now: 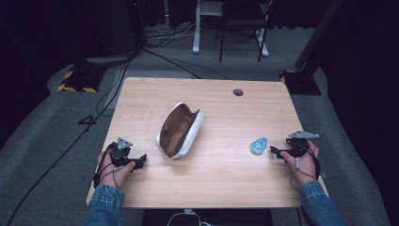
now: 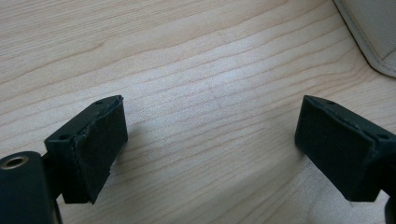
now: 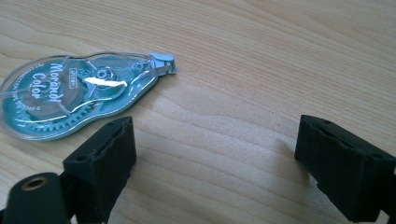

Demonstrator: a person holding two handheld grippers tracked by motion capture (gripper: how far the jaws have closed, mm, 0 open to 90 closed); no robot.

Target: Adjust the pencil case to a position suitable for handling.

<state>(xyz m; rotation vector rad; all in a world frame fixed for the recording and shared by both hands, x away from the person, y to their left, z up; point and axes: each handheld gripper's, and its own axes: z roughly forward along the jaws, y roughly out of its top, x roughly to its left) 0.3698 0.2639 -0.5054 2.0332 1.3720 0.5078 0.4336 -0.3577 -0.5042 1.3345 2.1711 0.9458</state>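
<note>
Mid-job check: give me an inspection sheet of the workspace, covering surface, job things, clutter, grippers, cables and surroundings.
Surface: light wooden table, with a round hole near the far edge.
Job's things: open pencil case lying mid-table, brown lining showing; blue correction tape flat on the wood, just in front of the right gripper.
Clutter: nothing seen.
Grippers: left gripper open, low over bare wood near the case; right gripper open, apart from the tape.
Cables: one trails from each gripper; more run across the floor.
Surroundings: grey carpet, chair and stand legs behind, dark backdrop.
</note>
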